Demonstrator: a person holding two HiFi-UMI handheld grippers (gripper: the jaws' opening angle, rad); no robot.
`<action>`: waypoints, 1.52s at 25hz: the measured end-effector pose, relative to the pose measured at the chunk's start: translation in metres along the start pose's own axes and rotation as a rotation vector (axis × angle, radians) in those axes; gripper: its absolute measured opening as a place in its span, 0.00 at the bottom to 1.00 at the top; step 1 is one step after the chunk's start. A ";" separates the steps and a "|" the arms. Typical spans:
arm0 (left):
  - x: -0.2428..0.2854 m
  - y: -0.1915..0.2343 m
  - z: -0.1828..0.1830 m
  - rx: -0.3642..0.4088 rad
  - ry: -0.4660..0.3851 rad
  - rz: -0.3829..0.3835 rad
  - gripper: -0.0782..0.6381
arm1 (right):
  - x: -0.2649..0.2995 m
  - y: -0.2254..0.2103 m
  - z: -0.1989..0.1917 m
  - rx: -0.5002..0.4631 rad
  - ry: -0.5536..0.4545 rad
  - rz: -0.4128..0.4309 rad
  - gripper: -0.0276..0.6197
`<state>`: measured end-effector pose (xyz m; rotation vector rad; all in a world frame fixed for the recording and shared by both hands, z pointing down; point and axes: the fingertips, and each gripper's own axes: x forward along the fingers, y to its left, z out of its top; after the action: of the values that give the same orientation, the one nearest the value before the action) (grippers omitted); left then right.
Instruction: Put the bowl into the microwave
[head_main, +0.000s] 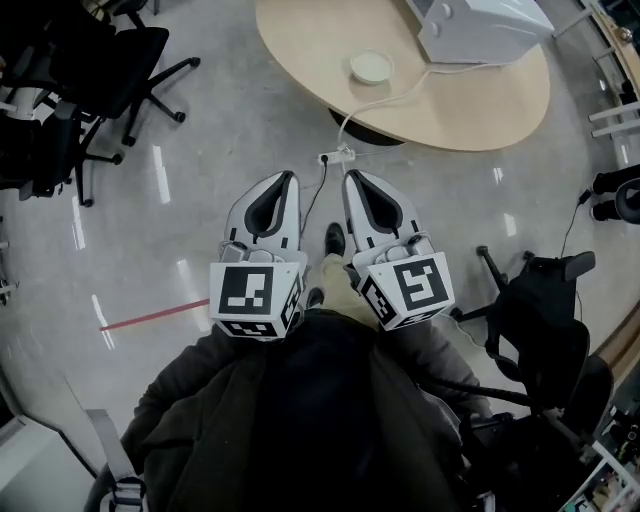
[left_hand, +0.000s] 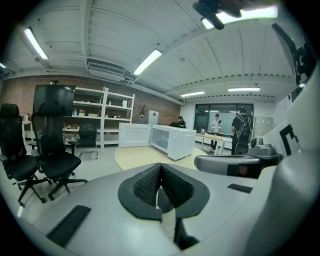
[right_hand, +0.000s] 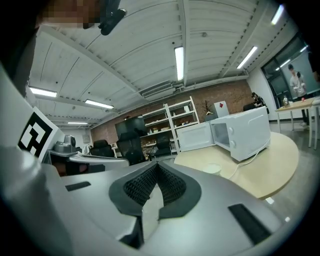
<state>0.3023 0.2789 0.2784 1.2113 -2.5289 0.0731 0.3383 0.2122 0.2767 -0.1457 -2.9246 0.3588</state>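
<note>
**Head view.** Holding the left tool (head_main: 284, 182) and right tool (head_main: 354, 182) side by side, well short of the microwave (head_main: 470, 25), tips aimed toward it. Both pressed together, pinching nothing, which seems sensible with so much ground to cover before any grasp. Bowl (head_main: 371, 67) upright on the pale counter (head_main: 480, 115), just beside the microwave on its door side, apart from it and not yet inside. White cable (head_main: 372, 104) trailing from the microwave over the counter edge to a power strip (head_main: 337, 155) on the grey floor (head_main: 200, 150), between the tools and the microwave. Probably worth stepping around. Office chairs (head_main: 110, 60) well off to the microwave's left.

**Left gripper view.** Ribbed pads (left_hand: 145, 185) shut tight, nothing between. Beyond them the microwave (left_hand: 172, 141) with its door (left_hand: 135, 134) swung wide, ready, it seems, to take the bowl. Shelving (left_hand: 102, 115) against a brick wall behind the microwave. People (left_hand: 240, 130) standing far to its right, by a glass wall.

**Right gripper view.** Pads likewise closed on nothing. Bowl (right_hand: 212, 168) on the counter below the open door (right_hand: 195, 136), near the microwave's mouth. Strip lights (right_hand: 179, 62) overhead, high above the microwave.
</note>
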 end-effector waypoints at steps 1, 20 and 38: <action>0.014 -0.002 0.002 0.003 0.009 -0.004 0.12 | 0.008 -0.010 0.001 0.008 0.004 0.006 0.05; 0.100 0.042 0.072 0.023 -0.058 0.077 0.12 | 0.113 -0.057 0.055 0.024 -0.022 0.126 0.05; 0.278 0.171 0.118 0.012 -0.026 -0.244 0.12 | 0.304 -0.108 0.076 0.016 0.009 -0.162 0.05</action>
<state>-0.0232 0.1572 0.2726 1.5233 -2.3846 0.0136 0.0186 0.1267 0.2850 0.0911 -2.8981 0.3546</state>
